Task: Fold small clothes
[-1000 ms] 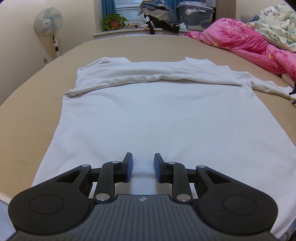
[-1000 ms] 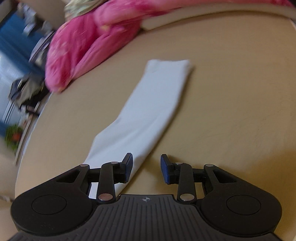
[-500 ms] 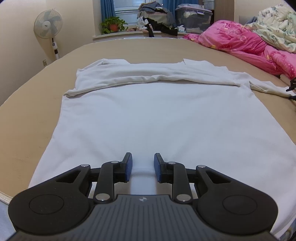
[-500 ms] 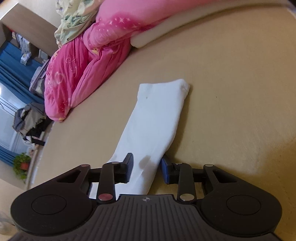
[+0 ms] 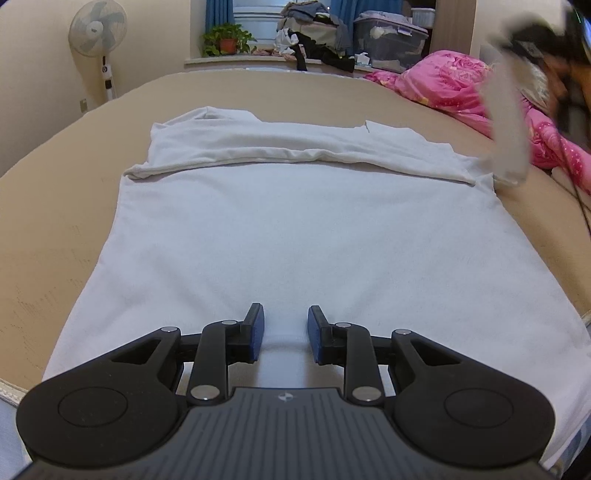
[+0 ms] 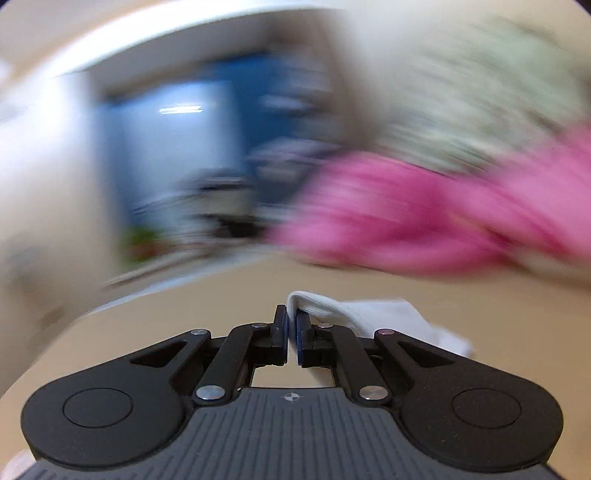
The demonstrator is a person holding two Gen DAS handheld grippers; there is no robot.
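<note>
Across the left wrist view, a white shirt [image 5: 295, 229] lies flat on the tan bed [image 5: 55, 229], one sleeve folded across its top. The left gripper [image 5: 284, 332] hovers at the near hem, jaws apart with cloth beneath them, nothing clamped. Beyond stand a fan [image 5: 98, 33], a potted plant [image 5: 225, 38], and a lidded storage bin [image 5: 391, 40] whose contents are unclear. A pink quilt [image 5: 461, 88] crowds the right edge, where the other sleeve [image 5: 506, 125] rises, blurred.

From the right wrist view, the right gripper [image 6: 291, 325] has just been closing and now pinches the white sleeve [image 6: 354, 314]. Everything behind is blurred.
</note>
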